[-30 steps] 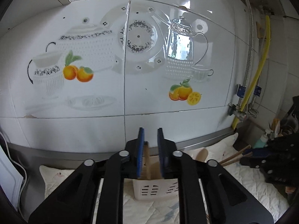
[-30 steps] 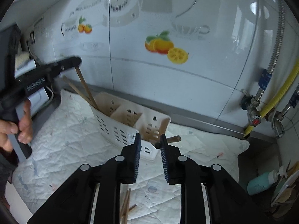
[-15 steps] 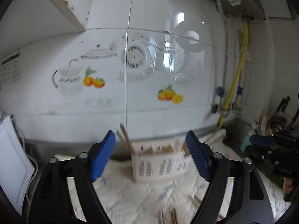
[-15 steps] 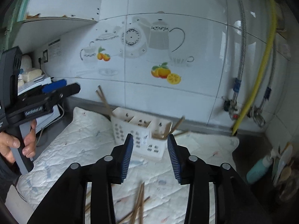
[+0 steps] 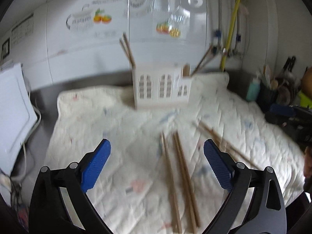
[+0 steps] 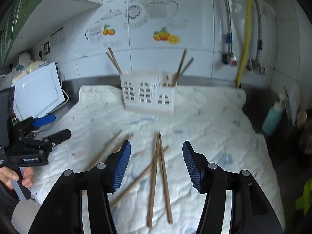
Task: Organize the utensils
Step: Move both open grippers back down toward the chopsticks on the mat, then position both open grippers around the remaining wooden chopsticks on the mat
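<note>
A white utensil caddy [image 5: 160, 86] [image 6: 148, 93] stands upright at the back of the quilted cloth [image 5: 124, 136] [image 6: 204, 120]. Two chopsticks [image 5: 127, 50] [image 6: 114, 60] lean in its left slot and two [image 6: 181, 68] in its right slot. Several wooden chopsticks [image 5: 181, 175] [image 6: 159, 173] lie loose on the cloth in front. My left gripper [image 5: 157, 150] is open and empty, above the cloth, left of the loose chopsticks. My right gripper [image 6: 157, 150] is open and empty, over a crossed pair. The left gripper also shows at the left of the right wrist view [image 6: 42, 134].
A white appliance [image 6: 37, 95] stands at the left. A teal bottle [image 6: 273, 117] and a dark utensil pot [image 5: 271, 95] stand at the right. A yellow pipe [image 6: 244, 35] and hoses run down the tiled wall.
Both grippers have pulled back and away from the caddy and tilted down toward the cloth. Both have opened wide. The chopsticks now stand in the caddy.
</note>
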Demonstrator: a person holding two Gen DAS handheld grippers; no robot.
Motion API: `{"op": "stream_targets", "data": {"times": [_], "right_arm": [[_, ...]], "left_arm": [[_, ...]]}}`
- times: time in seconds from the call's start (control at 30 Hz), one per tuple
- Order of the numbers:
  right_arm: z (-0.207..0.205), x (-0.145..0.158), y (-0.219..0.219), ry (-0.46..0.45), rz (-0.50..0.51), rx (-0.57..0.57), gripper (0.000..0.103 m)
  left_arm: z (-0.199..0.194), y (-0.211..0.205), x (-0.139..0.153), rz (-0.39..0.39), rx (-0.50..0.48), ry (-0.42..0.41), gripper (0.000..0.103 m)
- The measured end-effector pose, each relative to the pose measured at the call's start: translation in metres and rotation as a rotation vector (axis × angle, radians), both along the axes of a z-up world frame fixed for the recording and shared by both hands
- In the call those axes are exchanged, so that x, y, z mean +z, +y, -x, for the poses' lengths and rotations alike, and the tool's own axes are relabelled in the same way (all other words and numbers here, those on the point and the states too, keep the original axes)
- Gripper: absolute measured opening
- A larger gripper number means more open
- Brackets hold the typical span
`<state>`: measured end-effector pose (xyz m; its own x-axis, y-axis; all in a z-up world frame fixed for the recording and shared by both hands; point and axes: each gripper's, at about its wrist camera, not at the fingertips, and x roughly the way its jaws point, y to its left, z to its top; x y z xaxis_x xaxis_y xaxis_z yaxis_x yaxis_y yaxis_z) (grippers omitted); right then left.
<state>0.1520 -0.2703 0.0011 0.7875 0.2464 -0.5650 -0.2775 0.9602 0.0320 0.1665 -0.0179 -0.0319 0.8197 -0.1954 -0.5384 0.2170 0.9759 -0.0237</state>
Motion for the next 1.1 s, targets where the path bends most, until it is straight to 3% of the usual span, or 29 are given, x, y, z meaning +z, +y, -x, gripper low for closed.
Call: {"op": "stream_targets", "data": {"times": [0.23,0.5,0.77,1.1], "right_arm": [[0.012,-0.032,-0.008,0.060,-0.016,-0.039,0.054],[0.013,-0.046,-0.014,0.097,-0.039,-0.062,0.055],[0.014,-0.047,-0.012,0.096,-0.031,-0.052,0.055],[0.013,-0.049,-0.012,0.104,-0.031,-0.051,0.055]], "left_arm": [[-0.001,0.007,-0.044,0.047,0.007,0.132,0.095],[-0.009,0.004,-0.064,0.055,-0.020,0.205,0.095],[-0.016,0.002,-0.080,0.058,-0.012,0.245,0.095],[-0.021,0.003,-0.079,0.043,-0.001,0.249,0.098]]}}
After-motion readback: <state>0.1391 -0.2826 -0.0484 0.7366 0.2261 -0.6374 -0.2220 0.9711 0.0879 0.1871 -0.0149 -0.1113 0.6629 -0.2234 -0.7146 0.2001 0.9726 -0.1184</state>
